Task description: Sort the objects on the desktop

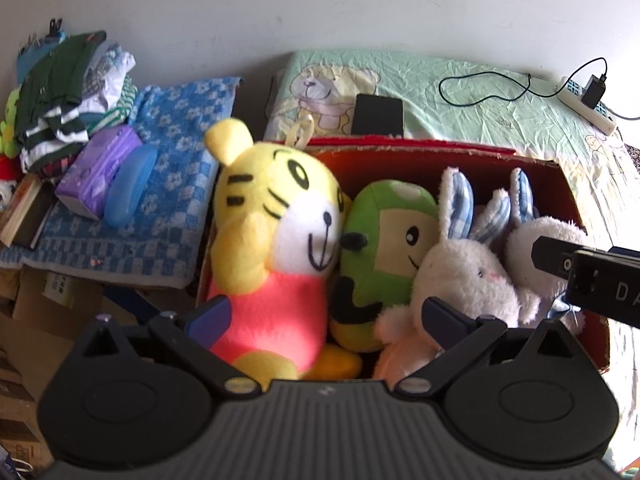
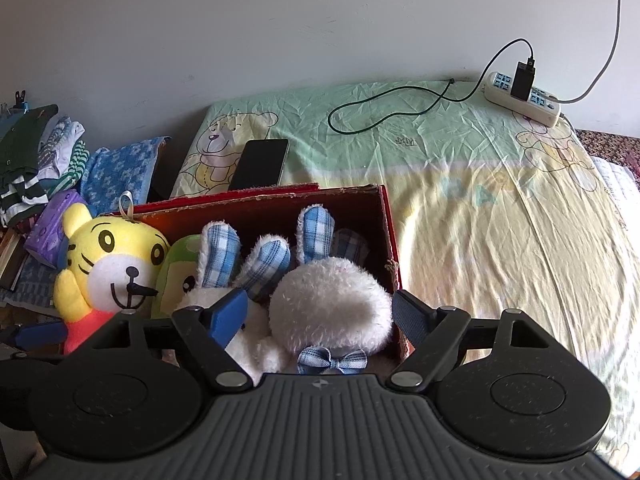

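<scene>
So the red cardboard box (image 1: 460, 160) sits on the bed, on the pale green bear-print sheet (image 2: 480, 208), and it's packed tight: yellow tiger plush (image 1: 276, 240) on the left, green plush (image 1: 384, 240) wedged next to it, then two white bunnies with blue checked ears, one in the middle (image 1: 468, 272) and one at the right end (image 2: 332, 304).

My read is the toys are basically sorted in and the step now is just letting go and backing out clean. To do that well, I'd lift each tool straight up and away from the box before swinging sideways, because the fuzz and those upright ears could snag a finger and drag a toy back out. The tiger also leans over the left wall, so I'd avoid bumping it.

Right tool (image 2: 320, 312): spread wide, straddling the right-hand bunny's head, nothing pinched. One finger looks like it's just beside the fur, the other sits over the box's right wall.

Left tool (image 1: 324, 316): also spread, hovering over the tiger's red body and the green plush, not clamping anything as far as I can tell.

A phone (image 2: 260, 164) lies on the sheet behind the box, well clear.
</scene>
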Demonstrator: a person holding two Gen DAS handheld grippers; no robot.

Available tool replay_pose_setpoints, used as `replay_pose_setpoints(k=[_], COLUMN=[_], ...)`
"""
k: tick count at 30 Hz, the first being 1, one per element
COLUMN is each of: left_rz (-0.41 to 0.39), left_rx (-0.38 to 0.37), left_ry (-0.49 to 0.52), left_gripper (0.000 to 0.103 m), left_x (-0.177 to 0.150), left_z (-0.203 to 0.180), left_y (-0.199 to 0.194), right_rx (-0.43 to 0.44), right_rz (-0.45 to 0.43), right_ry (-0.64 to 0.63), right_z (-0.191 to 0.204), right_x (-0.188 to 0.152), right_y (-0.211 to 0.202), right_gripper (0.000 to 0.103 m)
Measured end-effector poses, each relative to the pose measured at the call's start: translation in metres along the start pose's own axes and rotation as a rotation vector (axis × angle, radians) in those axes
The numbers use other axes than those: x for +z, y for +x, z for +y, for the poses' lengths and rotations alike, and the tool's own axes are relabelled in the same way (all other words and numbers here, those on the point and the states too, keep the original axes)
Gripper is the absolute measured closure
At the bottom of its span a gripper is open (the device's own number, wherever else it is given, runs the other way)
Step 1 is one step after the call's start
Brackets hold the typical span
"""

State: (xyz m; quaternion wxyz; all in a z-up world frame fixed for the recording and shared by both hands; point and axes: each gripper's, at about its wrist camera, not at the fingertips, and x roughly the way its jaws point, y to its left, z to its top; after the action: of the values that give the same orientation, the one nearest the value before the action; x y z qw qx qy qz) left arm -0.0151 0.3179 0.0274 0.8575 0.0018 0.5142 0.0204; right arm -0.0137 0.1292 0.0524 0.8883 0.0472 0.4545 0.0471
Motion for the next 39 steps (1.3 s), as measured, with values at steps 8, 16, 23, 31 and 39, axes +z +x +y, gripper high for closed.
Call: replay_pose_setpoints(k=[8, 16, 23, 31, 39], left_rz=[-0.005, -0.005, -0.033, -0.078, -0.084], left_rx=[0.043, 0.056, 0.088, 0.121, 0.139], left_ry=[0.014, 0.019, 0.038, 0.044, 0.044], left_gripper=[0.001, 0.001, 0.001, 0.001, 0.001], left_x=[-0.003, -0.005, -0.004, 0.006, 0.007], left_z=[-0.006, -0.007, -0.011, -0.010, -0.009], left_y=[-0.003, -0.005, -0.006, -0.007, -0.006], right_rx=[0.017, -0.002, -0.014, -0.005, -0.015], right_rz=[-0.012, -0.011, -0.022, -0.019, -0.032], right_ry=[-0.034, -0.022, -0.009, 0.001, -0.009], right_z=[0.008, 0.004, 0.001, 0.001, 0.004], right_x=[-0.007, -0.011, -0.010, -0.008, -0.006], right_y=[-0.005, -0.005, -0.005, -0.003, -0.001], right_gripper=[0.021, 0.021, 0.022, 0.022, 0.022])
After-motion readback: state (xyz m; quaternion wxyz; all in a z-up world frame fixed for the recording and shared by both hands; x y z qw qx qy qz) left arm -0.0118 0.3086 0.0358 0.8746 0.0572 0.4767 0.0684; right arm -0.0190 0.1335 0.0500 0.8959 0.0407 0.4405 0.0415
